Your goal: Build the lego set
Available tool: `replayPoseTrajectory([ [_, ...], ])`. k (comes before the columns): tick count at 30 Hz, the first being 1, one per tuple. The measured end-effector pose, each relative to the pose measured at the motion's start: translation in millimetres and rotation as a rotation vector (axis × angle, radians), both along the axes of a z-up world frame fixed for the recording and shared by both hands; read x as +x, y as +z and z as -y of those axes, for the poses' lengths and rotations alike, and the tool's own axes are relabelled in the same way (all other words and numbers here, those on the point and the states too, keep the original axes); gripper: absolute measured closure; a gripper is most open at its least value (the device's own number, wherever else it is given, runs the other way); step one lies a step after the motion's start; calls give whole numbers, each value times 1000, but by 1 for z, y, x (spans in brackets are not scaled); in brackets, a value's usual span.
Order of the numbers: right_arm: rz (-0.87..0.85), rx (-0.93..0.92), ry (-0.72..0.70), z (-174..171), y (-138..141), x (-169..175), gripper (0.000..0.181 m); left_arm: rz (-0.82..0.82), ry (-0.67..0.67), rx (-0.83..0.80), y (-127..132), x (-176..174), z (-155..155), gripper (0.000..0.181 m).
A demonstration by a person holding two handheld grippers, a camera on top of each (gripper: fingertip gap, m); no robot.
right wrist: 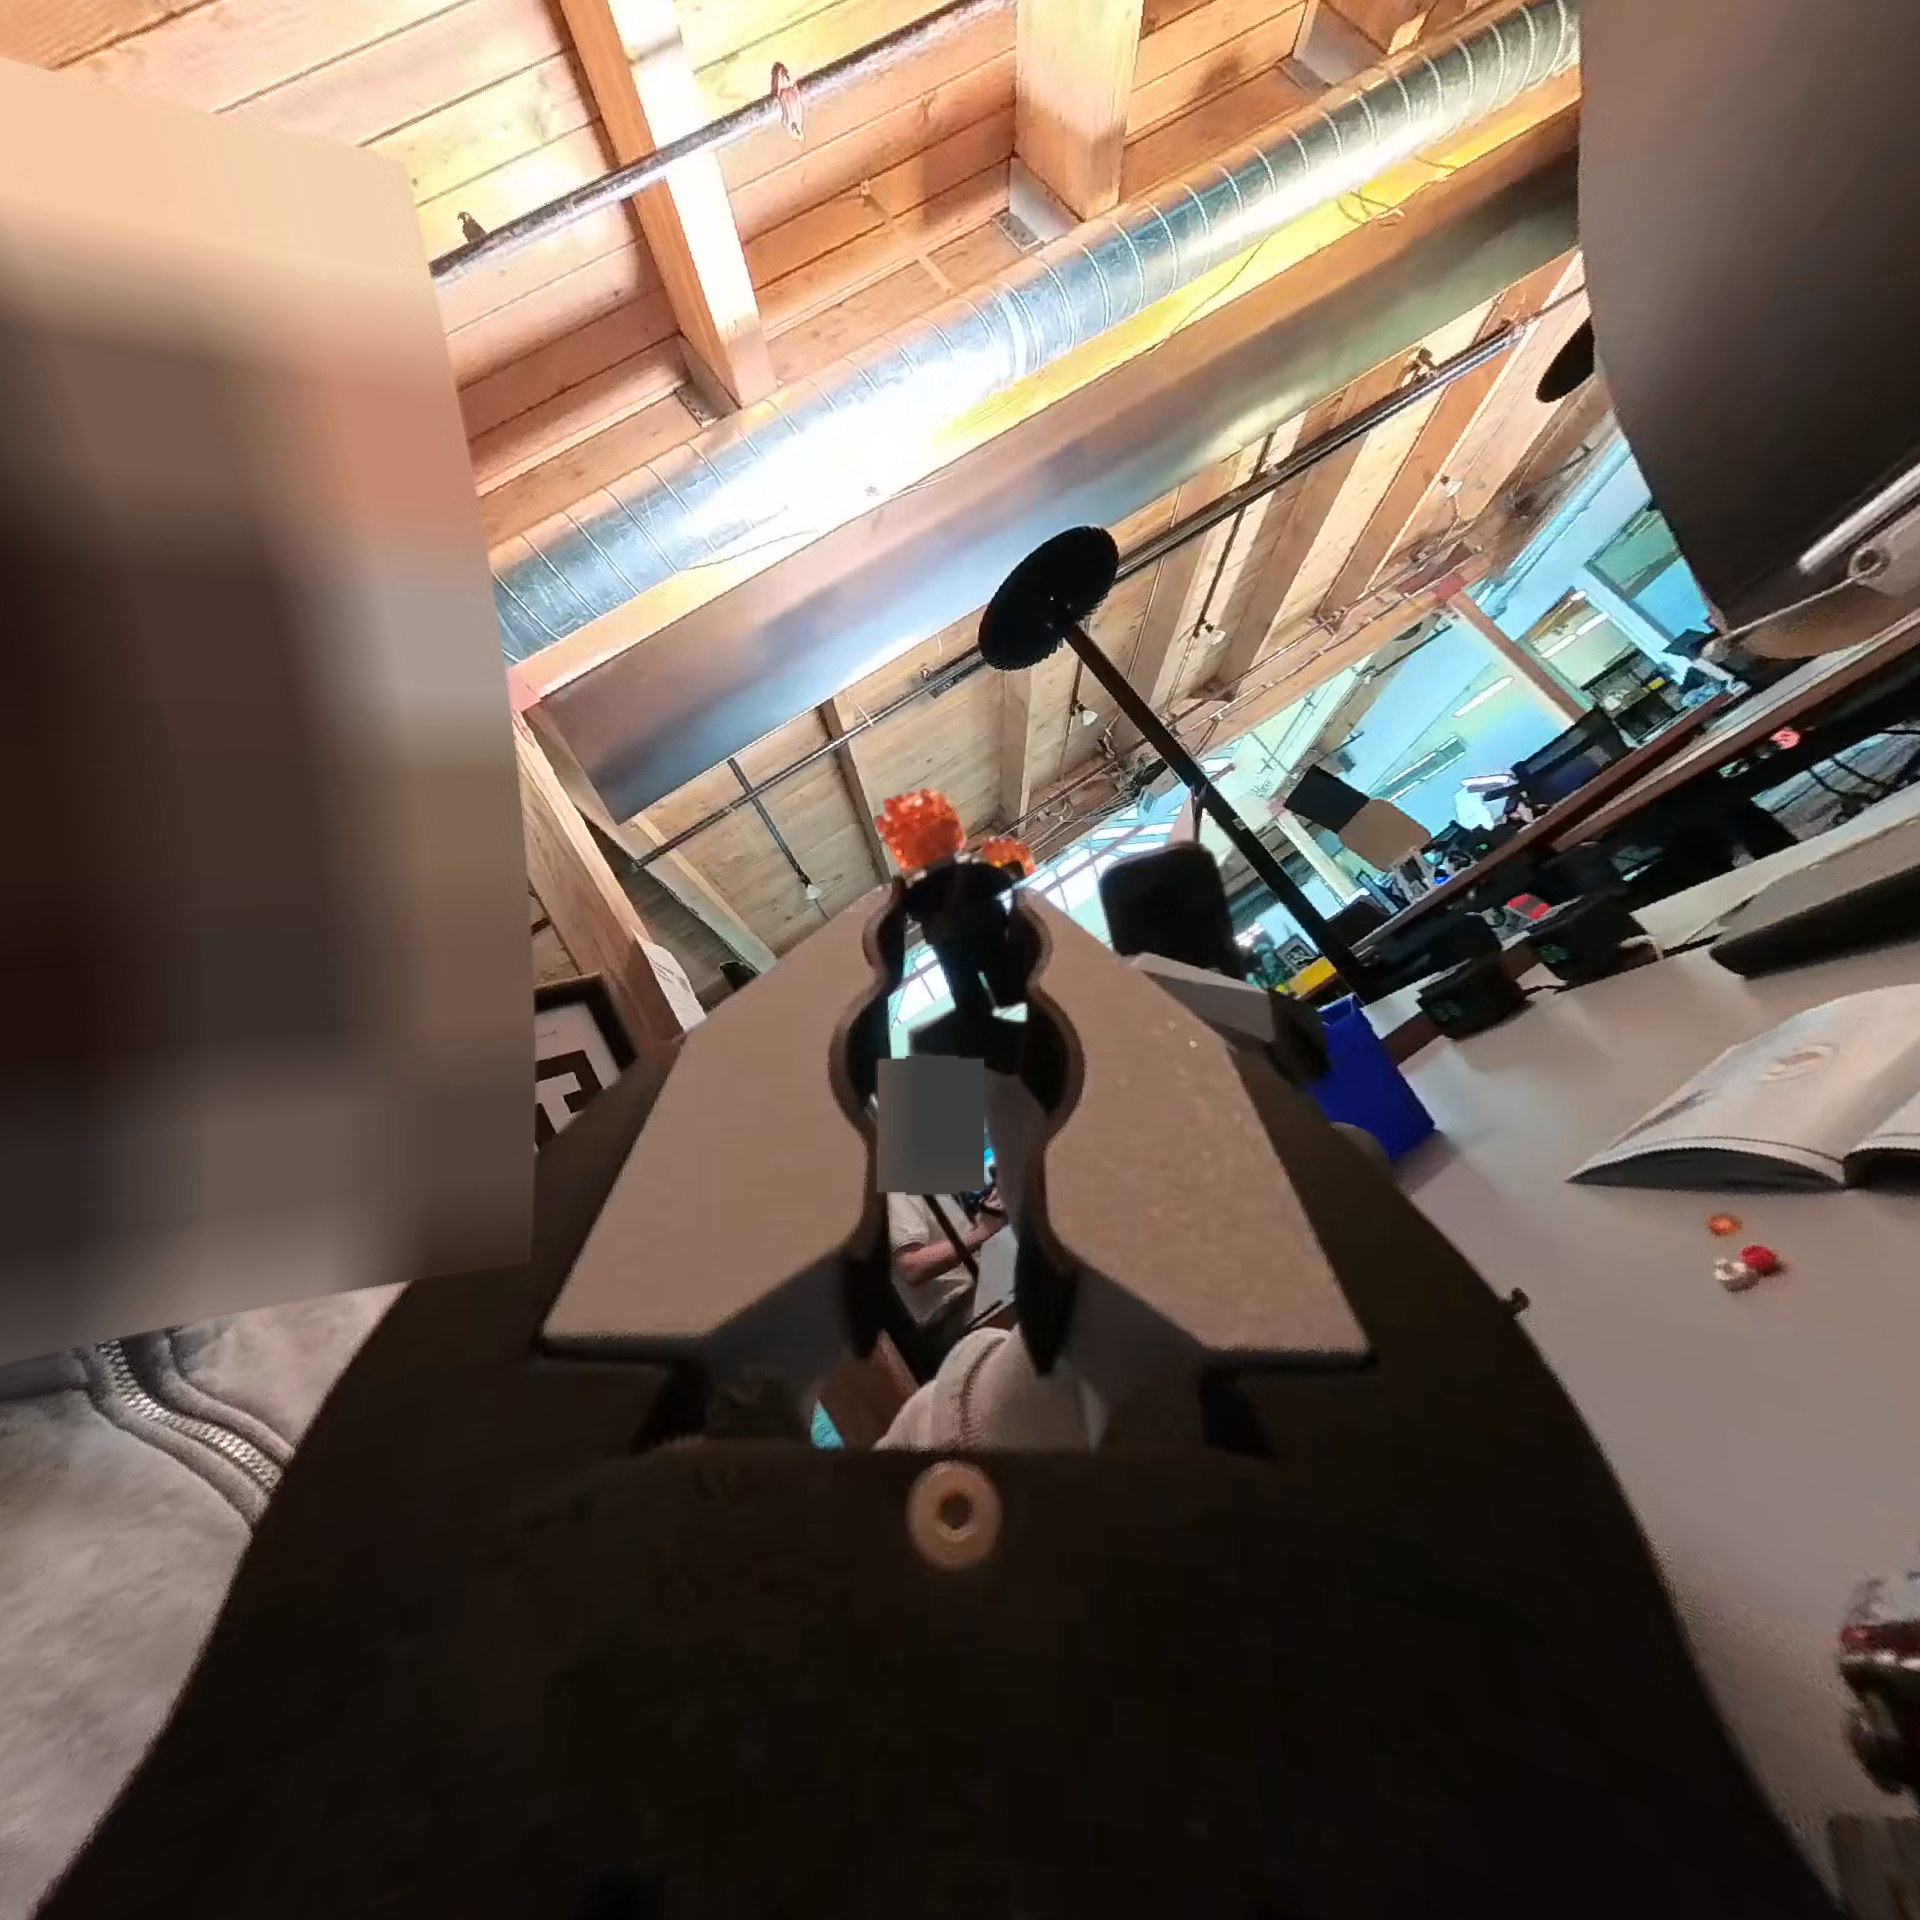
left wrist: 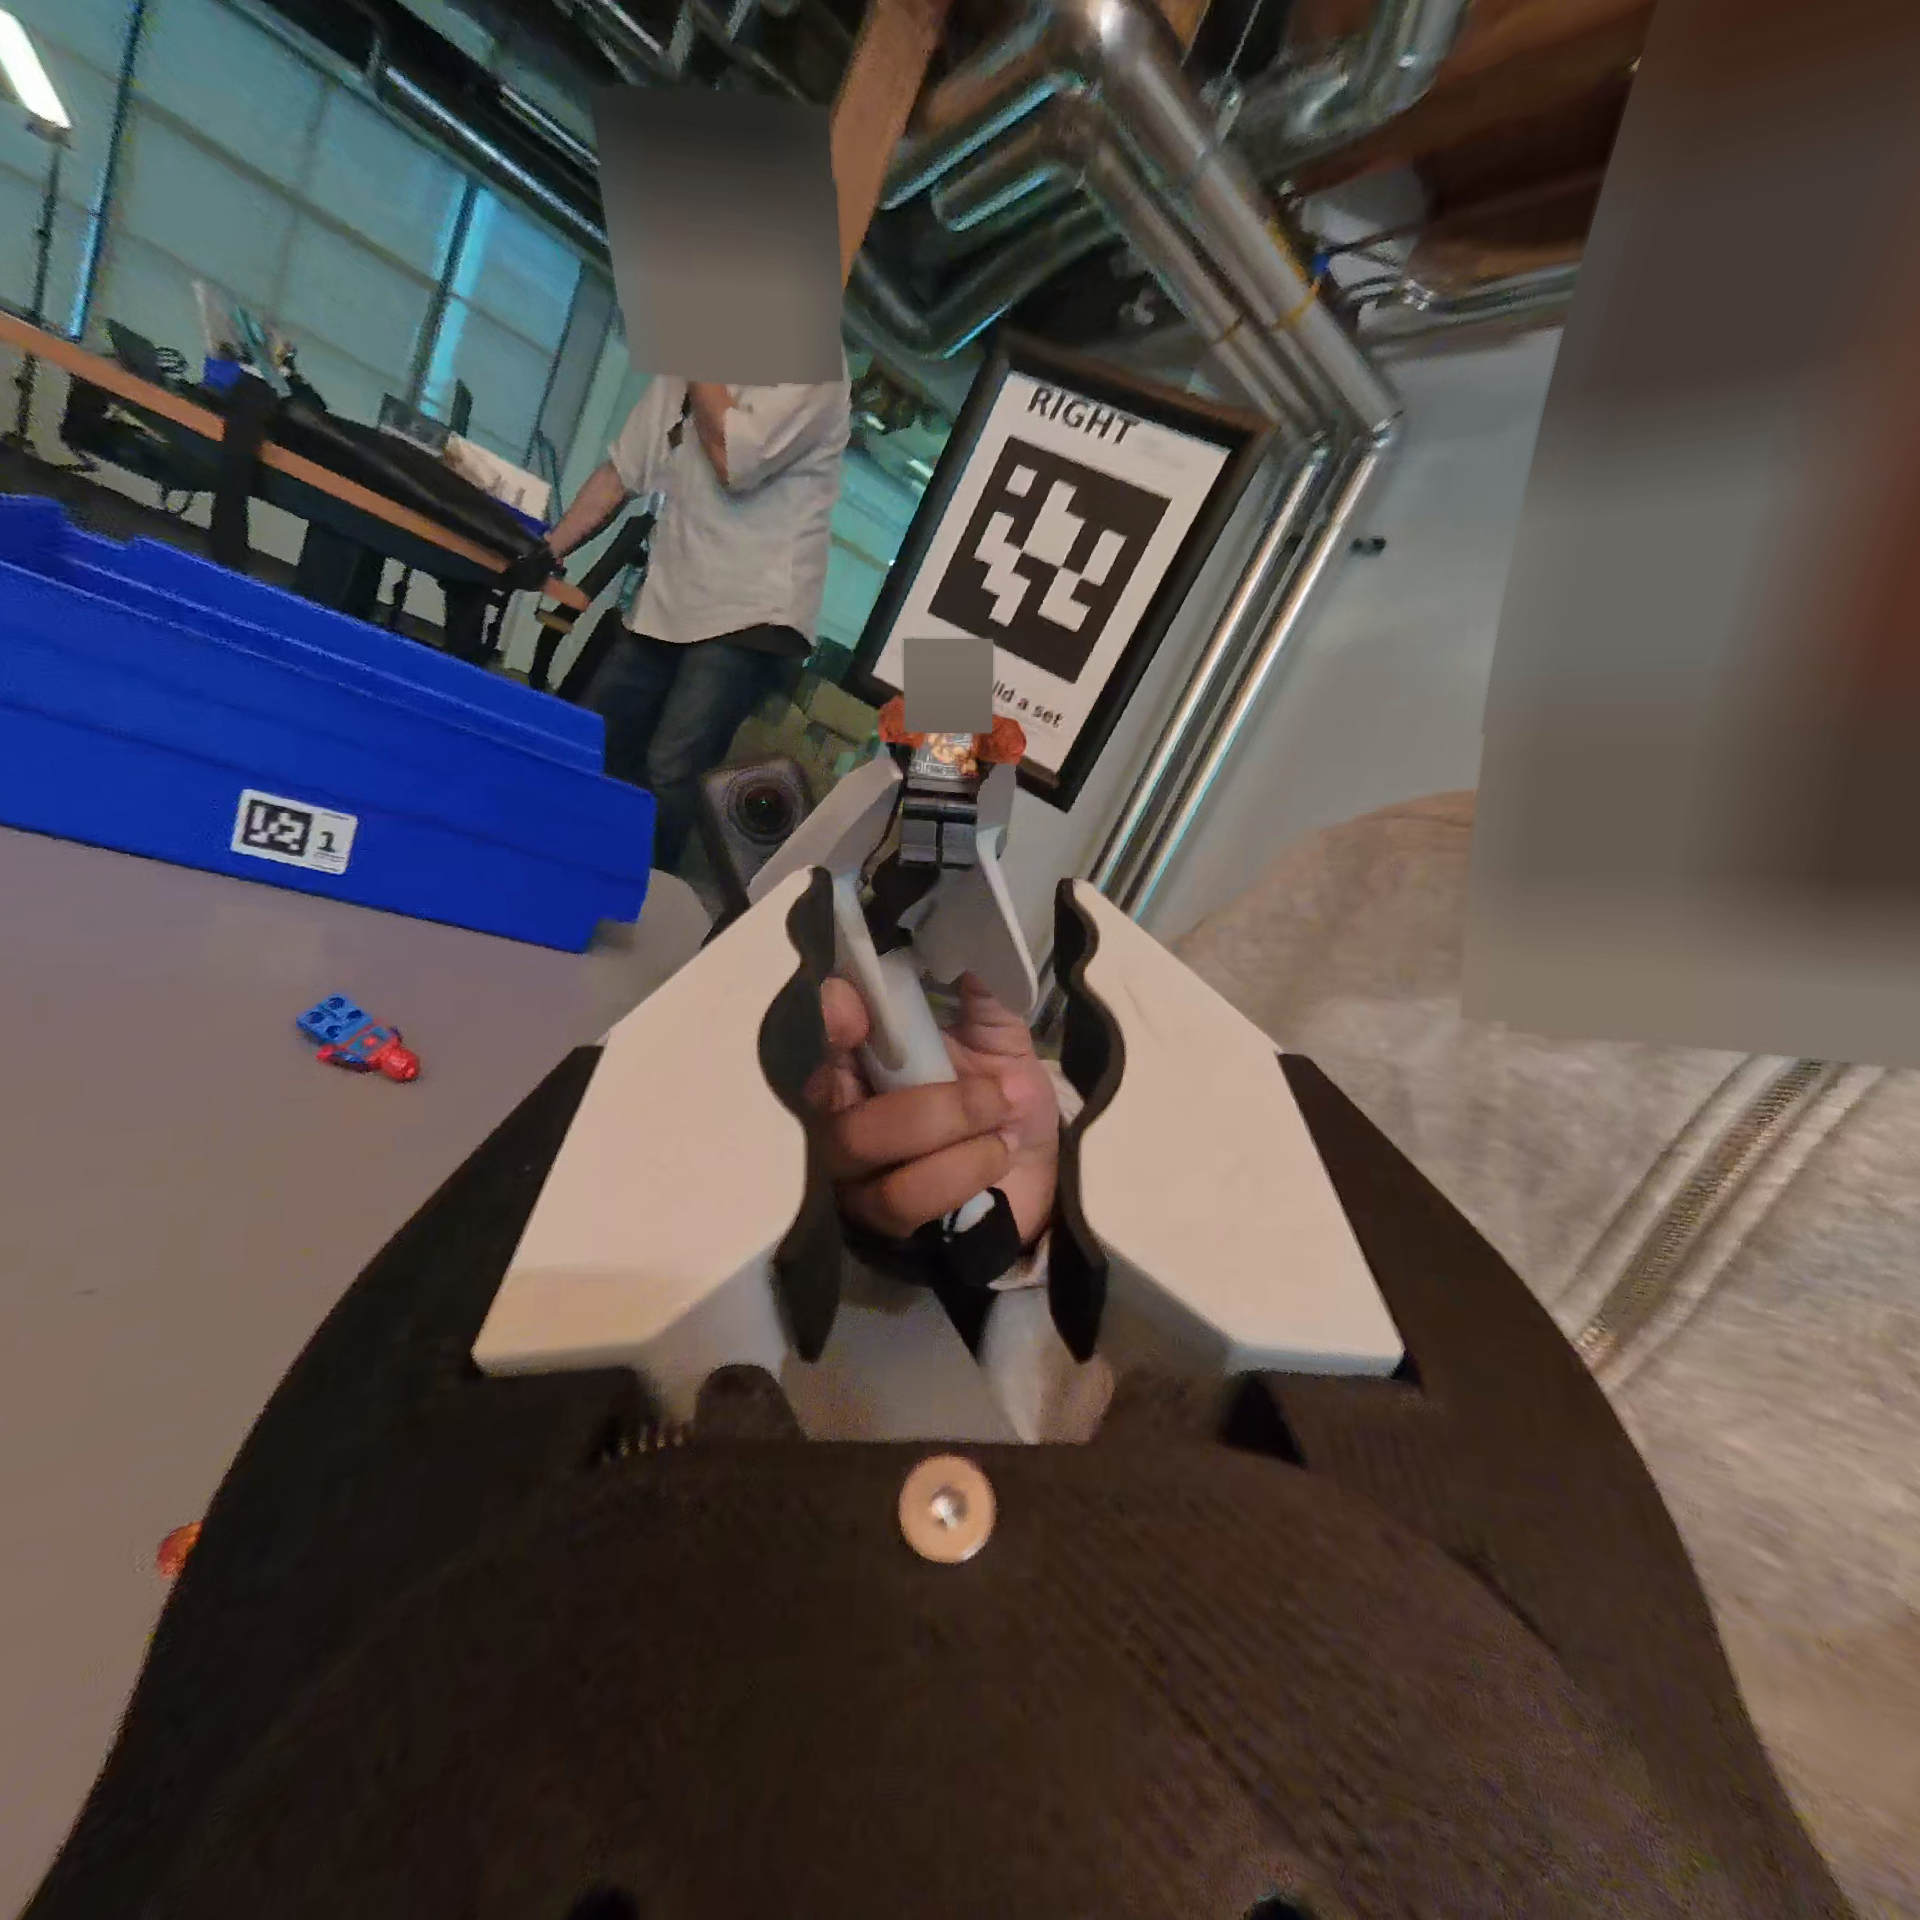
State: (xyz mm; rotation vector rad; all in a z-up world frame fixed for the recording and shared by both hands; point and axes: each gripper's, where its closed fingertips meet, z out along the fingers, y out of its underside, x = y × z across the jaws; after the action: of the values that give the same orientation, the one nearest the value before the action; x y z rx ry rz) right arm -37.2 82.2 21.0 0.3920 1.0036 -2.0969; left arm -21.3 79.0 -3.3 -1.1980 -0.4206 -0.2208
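In the left wrist view my left gripper (left wrist: 945,894) is open and empty, its white fingers (left wrist: 707,1039) spread wide. Just beyond it my right gripper (left wrist: 940,821) is held upright by a hand and is shut on a small minifigure (left wrist: 938,800) with dark grey legs and orange translucent pieces at the shoulders. In the right wrist view my right gripper (right wrist: 956,904) is closed around the same dark minifigure (right wrist: 961,935). Its orange flame pieces (right wrist: 914,831) stick out past the fingertips. The figure is held up in the air, off the table.
A red and blue minifigure (left wrist: 358,1039) lies on the grey table (left wrist: 208,1299). A blue bin (left wrist: 312,727) stands behind it. An open booklet (right wrist: 1766,1101) and small loose red and orange pieces (right wrist: 1745,1262) lie at the right. A person (left wrist: 727,520) stands beyond the table.
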Motion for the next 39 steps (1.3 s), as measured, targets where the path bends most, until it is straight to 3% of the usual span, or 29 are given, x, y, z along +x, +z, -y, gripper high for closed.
replayPoseTrajectory([
  [4, -1, 18, 6, 4, -4, 0, 165, -7, 21, 6, 2, -1, -4, 145],
  [11, -9, 44, 6, 11, -9, 0, 165, -10, 54, -25, -2, -5, -4, 168],
  [17, -47, 117, 8, 12, -14, -5, 163, -16, 98, -50, -5, -10, 2, 168],
  [23, -279, 382, -53, 11, -24, -16, 141, -24, 147, -119, -12, -14, 8, 168],
  [31, -734, 727, -151, 5, -50, -9, 141, -25, 102, -268, -32, -10, -3, 168],
  [39, -754, 677, -80, 4, -50, 4, 162, -12, 50, -295, -38, -5, -11, 168],
])
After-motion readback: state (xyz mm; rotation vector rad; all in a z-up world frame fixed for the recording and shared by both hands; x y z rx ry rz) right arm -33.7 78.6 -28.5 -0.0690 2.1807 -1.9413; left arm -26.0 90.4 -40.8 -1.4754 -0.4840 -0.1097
